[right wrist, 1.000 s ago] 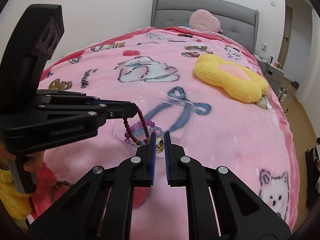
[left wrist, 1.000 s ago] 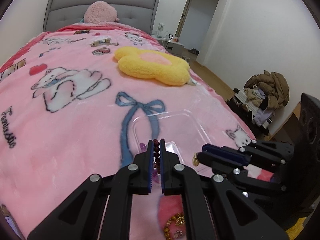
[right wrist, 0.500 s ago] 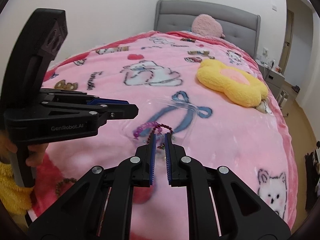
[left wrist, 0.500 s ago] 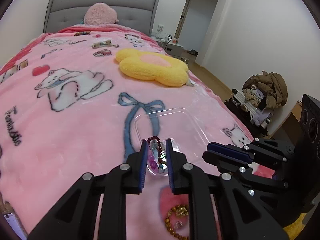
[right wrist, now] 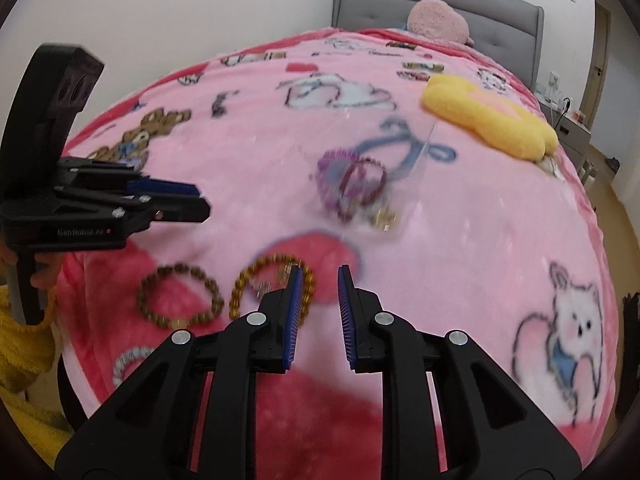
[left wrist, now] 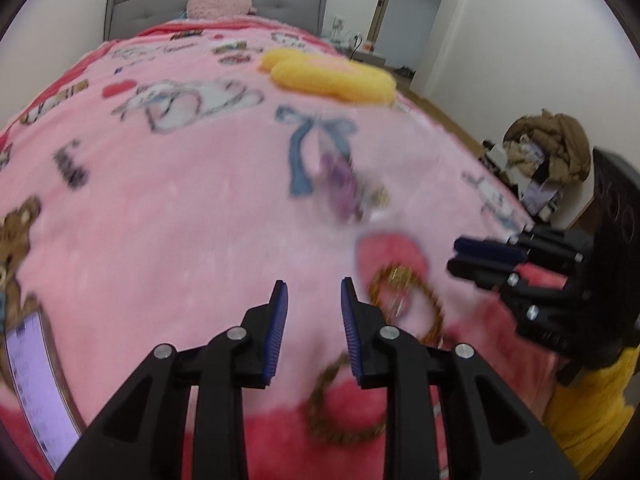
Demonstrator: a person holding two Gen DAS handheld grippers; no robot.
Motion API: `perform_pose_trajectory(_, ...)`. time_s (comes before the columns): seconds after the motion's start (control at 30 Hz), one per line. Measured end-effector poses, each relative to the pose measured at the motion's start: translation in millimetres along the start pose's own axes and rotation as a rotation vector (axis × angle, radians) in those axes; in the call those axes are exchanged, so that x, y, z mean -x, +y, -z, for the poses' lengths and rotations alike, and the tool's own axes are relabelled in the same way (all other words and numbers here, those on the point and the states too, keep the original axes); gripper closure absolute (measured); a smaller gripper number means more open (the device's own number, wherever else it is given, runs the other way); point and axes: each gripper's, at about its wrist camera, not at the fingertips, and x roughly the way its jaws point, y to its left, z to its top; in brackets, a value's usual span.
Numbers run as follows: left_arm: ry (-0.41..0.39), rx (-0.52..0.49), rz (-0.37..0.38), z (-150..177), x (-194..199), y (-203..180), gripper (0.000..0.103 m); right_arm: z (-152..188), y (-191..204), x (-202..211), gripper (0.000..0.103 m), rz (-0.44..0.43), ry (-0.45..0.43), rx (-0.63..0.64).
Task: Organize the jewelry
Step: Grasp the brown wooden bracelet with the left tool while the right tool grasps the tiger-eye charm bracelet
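Observation:
A clear plastic tray (right wrist: pixel 416 168) lies on the pink blanket and holds purple and dark red bead bracelets (right wrist: pixel 352 184) and a small gold piece (right wrist: pixel 385 216); the tray's contents also show blurred in the left wrist view (left wrist: pixel 348 188). A brown bead bracelet (right wrist: pixel 180 300), an amber bead bracelet (right wrist: pixel 256 280) and a silvery bracelet (right wrist: pixel 128 360) lie on the blanket near the bed's edge. My left gripper (left wrist: pixel 312 304) is open and empty, above the blanket beside the amber bracelet (left wrist: pixel 404 300). My right gripper (right wrist: pixel 318 296) is open and empty, just right of the amber bracelet.
A yellow flower cushion (right wrist: pixel 488 120) lies beyond the tray and a pink plush (right wrist: pixel 438 20) sits by the grey headboard. A lit phone (left wrist: pixel 36 384) lies at the left edge of the bed. A pile of clothes (left wrist: pixel 552 152) sits on the floor to the right.
My left gripper let the dark red bracelet go into the tray and opened wide. Both grippers pulled back toward the bed's near edge, and the right one opened.

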Motion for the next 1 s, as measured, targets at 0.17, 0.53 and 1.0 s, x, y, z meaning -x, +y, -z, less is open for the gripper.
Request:
perform_pose_trajectory(0.17, 0.017, 0.006, -0.02, 25.3, -4.8, 3.2, 0.076, 10.3, 6.9, -8.1, 0.084, -0.02, 0.026, -0.02)
perform_pose_trajectory(0.53, -0.006, -0.008, -0.031, 47.6, 2.1, 2.5, 0.076, 19.2, 13.2, -22.2, 0.082, 0.007, 0.069, -0.024)
perform_pose_trajectory(1.0, -0.024, -0.051, 0.013, 64.9, 5.5, -5.6, 0.066, 22.4, 11.0, -25.7, 0.078, 0.004, 0.069, -0.028)
